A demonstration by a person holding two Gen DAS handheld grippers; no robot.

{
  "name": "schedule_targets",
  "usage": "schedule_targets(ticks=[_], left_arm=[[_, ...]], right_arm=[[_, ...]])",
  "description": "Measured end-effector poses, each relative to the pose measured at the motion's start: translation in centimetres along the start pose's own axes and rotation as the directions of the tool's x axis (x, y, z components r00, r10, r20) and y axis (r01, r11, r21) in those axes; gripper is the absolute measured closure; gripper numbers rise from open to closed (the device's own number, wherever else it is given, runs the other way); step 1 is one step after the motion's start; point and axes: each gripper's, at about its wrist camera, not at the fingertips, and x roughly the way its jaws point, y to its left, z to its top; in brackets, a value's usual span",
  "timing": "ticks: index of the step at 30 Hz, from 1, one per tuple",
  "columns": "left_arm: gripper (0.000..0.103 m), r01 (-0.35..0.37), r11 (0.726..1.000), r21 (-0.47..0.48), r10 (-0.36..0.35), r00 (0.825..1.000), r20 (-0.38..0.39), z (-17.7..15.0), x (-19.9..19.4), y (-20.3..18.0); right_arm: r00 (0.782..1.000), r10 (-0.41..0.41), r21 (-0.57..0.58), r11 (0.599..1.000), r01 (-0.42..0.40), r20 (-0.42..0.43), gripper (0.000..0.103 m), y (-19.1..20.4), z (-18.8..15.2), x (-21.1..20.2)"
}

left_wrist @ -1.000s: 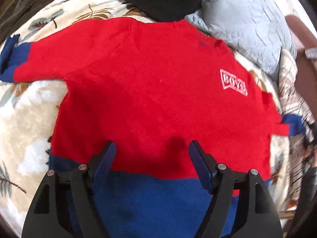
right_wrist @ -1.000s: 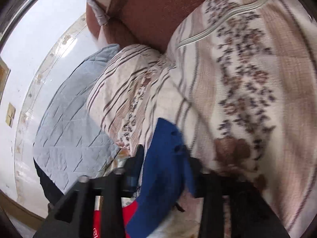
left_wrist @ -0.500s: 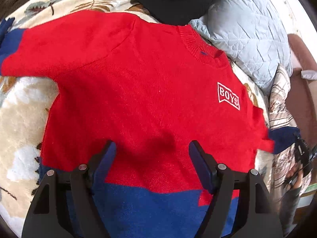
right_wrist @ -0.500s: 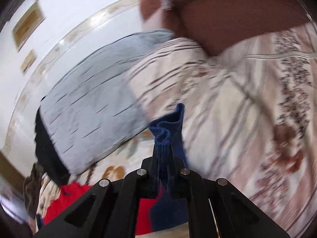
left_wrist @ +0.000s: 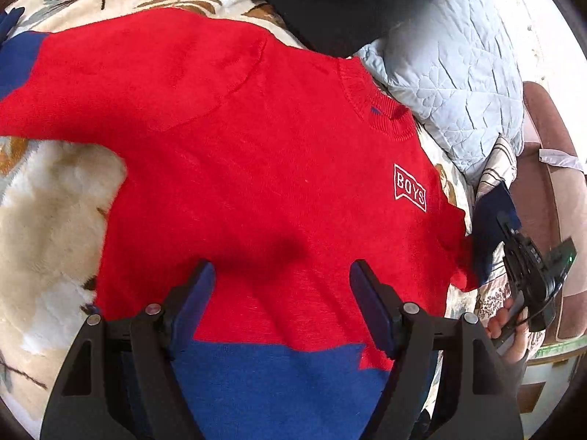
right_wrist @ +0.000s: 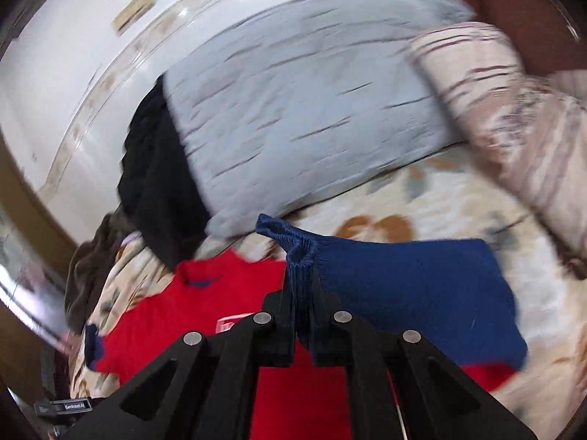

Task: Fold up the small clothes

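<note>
Red sweater (left_wrist: 256, 183) flat, unfolded; right gripper (right_wrist: 302, 315) clamped on blue cuff (right_wrist: 403, 286); left gripper (left_wrist: 280, 300) wide, empty; folds pending.

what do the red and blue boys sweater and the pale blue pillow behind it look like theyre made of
Red and blue sweater: looks like a fine matte knit, wool or acrylic, going by the ribbed collar and ribbed blue cuff. Pale blue pillow: a smooth quilted woven cover, probably cotton or a blend, with stitched leaf-like puffs.

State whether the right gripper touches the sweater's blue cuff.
Touching: the right wrist view shows the right gripper shut on the blue cuff, ribbing bunched between its fingers.
</note>
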Motion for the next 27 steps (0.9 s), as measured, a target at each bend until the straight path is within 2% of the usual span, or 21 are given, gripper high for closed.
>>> schedule_targets(ticks=[9, 17, 19, 21, 23, 25, 27], left_arm=[[0.028, 0.038, 0.999, 0.018, -0.038, 0.999, 0.007, 0.3, -1.5, 2.4], [0.027, 0.051, 0.999, -0.011, -0.05, 0.997, 0.067, 0.5, -3.9, 5.7], [0.027, 0.05, 0.998, -0.024, -0.049, 0.996, 0.072, 0.5, -4.0, 6.3], [0.027, 0.053, 0.998, -0.032, -0.051, 0.996, 0.071, 0.4, -3.9, 6.7], [0.027, 0.058, 0.997, -0.041, -0.055, 0.996, 0.064, 0.4, -3.7, 6.7], [0.027, 0.072, 0.996, -0.048, -0.07, 0.996, 0.054, 0.3, -3.4, 6.4], [0.027, 0.093, 0.995, -0.037, -0.092, 0.994, 0.051, 0.2, -3.3, 5.6]], right_arm=[[0.987, 0.085, -0.142, 0.984, -0.104, -0.137, 0.099, 11.3, -4.1, 5.5], [0.949, 0.175, -0.192, 0.954, -0.229, -0.264, 0.099, 19.9, -8.5, 9.3], [0.937, 0.18, -0.17, 0.956, -0.239, -0.301, 0.098, 20.6, -9.5, 10.3], [0.911, 0.184, -0.123, 0.962, -0.244, -0.37, 0.09, 20.6, -10.6, 11.7], [0.891, 0.173, -0.102, 0.966, -0.236, -0.421, 0.089, 20.4, -11.4, 12.3], [0.889, 0.214, -0.078, 0.961, -0.267, -0.406, 0.088, 19.5, -11.2, 11.0], [0.891, 0.258, -0.045, 0.954, -0.295, -0.374, 0.078, 17.8, -10.4, 9.0]])
